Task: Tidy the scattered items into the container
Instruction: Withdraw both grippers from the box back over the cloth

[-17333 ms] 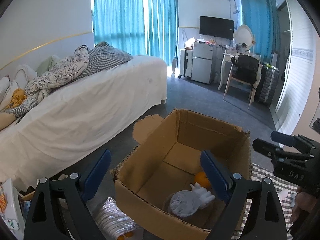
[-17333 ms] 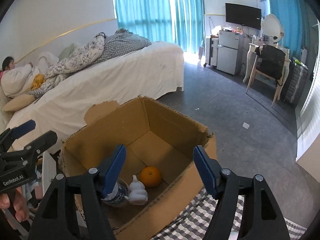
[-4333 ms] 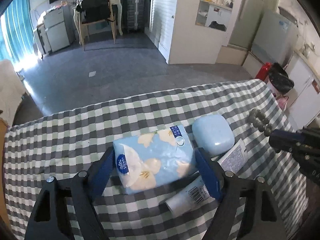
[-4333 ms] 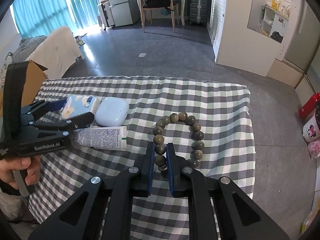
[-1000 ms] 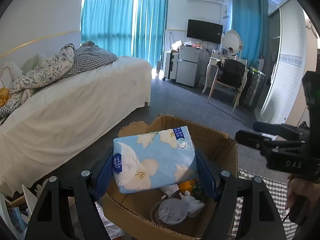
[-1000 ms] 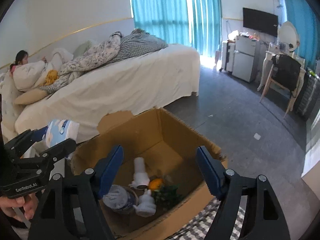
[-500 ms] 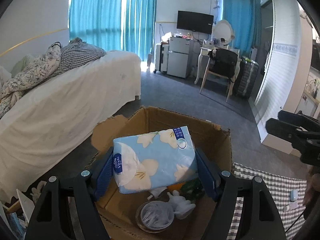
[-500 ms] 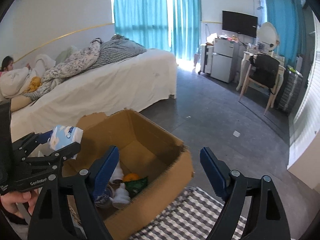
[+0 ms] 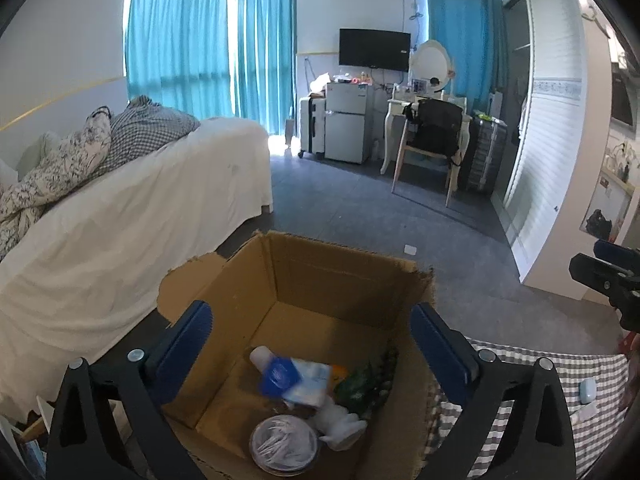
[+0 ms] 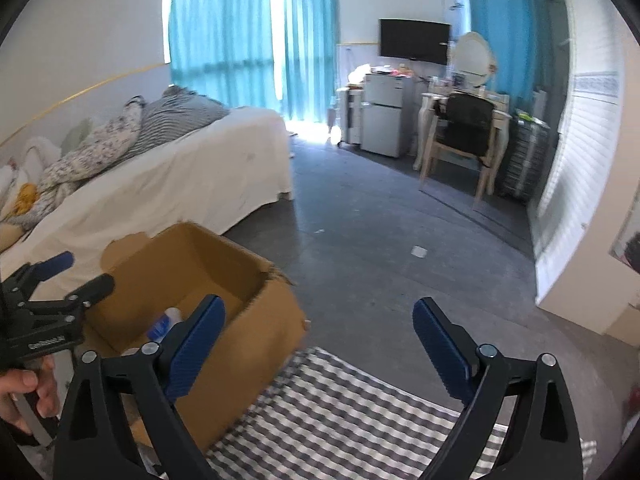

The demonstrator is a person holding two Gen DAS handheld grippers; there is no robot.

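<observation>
An open cardboard box stands on the floor beside the checked table. My left gripper is open and empty above the box. The blue tissue pack lies inside the box, blurred, among a clear lidded cup, a white figurine, a green packet and a white bottle. A pale blue case lies on the checked tablecloth. My right gripper is open and empty over the table's edge, to the right of the box.
A bed with white sheet stands left of the box. Grey floor stretches beyond. A chair and desk and a small fridge stand at the far wall. Clutter lies on the floor at lower left.
My left gripper has opened and let go of the tissue pack, which has dropped into the box. My right gripper has swung right, away from the box and toward the table.
</observation>
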